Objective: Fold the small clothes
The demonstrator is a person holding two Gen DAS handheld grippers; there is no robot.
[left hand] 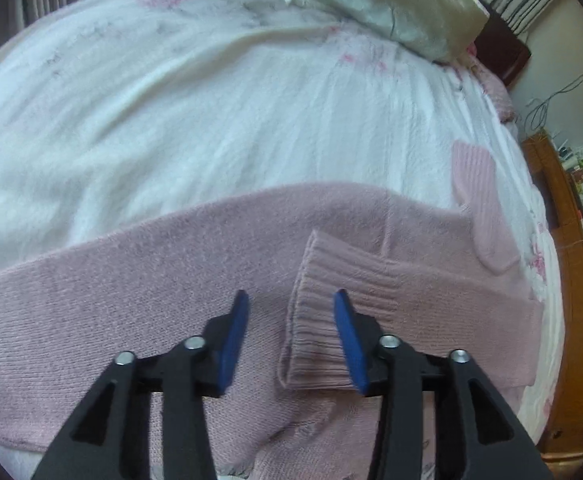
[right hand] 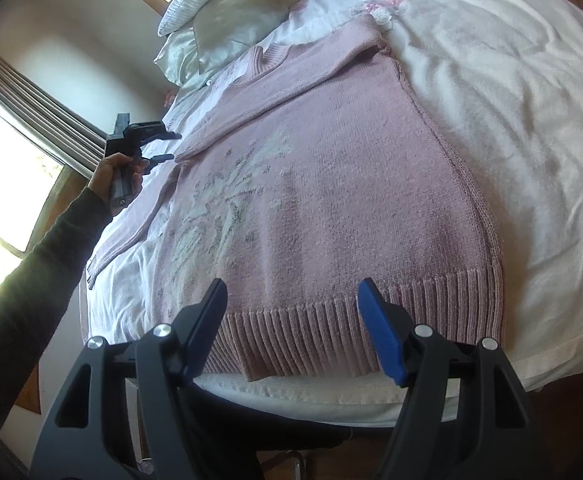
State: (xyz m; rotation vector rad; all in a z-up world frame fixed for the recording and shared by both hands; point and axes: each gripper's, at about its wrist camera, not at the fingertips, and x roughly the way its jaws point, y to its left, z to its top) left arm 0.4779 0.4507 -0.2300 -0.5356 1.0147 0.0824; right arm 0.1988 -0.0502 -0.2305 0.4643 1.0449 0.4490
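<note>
A pink knitted sweater (right hand: 331, 168) with a pale flower pattern lies flat on the bed, its ribbed hem (right hand: 323, 340) at the near edge. One sleeve is folded across the body, and its ribbed cuff (left hand: 323, 320) lies on the knit. My left gripper (left hand: 291, 300) hovers open just above that cuff, nothing between its blue pads. In the right wrist view the same left gripper (right hand: 171, 146) shows at the sweater's left side, held by a hand (right hand: 111, 176). My right gripper (right hand: 293, 292) stands open over the hem, empty.
The sweater rests on a white fluffy blanket (left hand: 211, 112) that covers the bed (right hand: 511, 140). Pillows (right hand: 219, 20) lie at the head end. Curtains (right hand: 43, 96) and a window are on the left, a wooden cabinet (left hand: 563, 216) stands beside the bed. A dark sleeve (right hand: 31, 264) reaches in.
</note>
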